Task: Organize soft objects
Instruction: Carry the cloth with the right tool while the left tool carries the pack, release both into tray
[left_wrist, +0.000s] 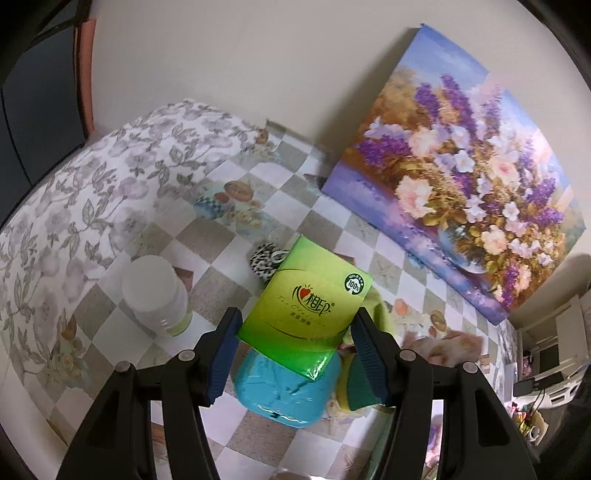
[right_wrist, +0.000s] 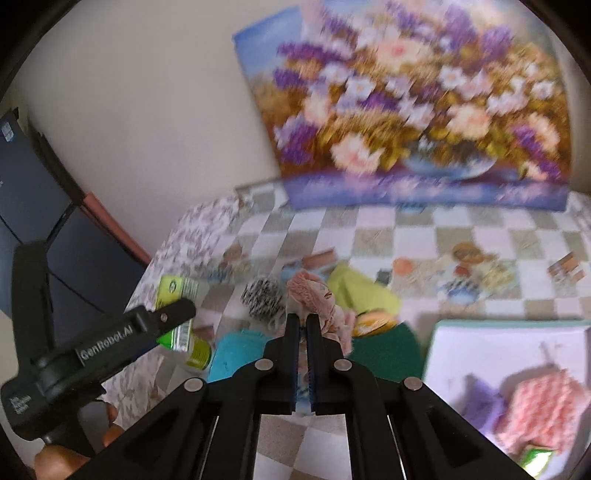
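Note:
My left gripper (left_wrist: 295, 325) is shut on a green tissue pack (left_wrist: 306, 306) and holds it above a blue cloth (left_wrist: 284, 395); the pack also shows in the right wrist view (right_wrist: 177, 314). My right gripper (right_wrist: 302, 317) is shut on a pink cloth (right_wrist: 317, 299) that hangs bunched at its fingertips. A black-and-white patterned soft item (right_wrist: 262, 299), a yellow-green cloth (right_wrist: 358, 291) and a dark green cloth (right_wrist: 384, 354) lie on the checkered table (right_wrist: 443, 229). A white box (right_wrist: 480, 347) at right holds a pink knitted item (right_wrist: 546, 410) and a purple item (right_wrist: 480, 402).
A white plastic bottle (left_wrist: 155, 295) stands left of the left gripper. A flower painting (left_wrist: 461, 177) leans on the wall at the table's back. A floral cloth (left_wrist: 74, 192) covers the left side. A dark cabinet (right_wrist: 33, 199) stands at far left.

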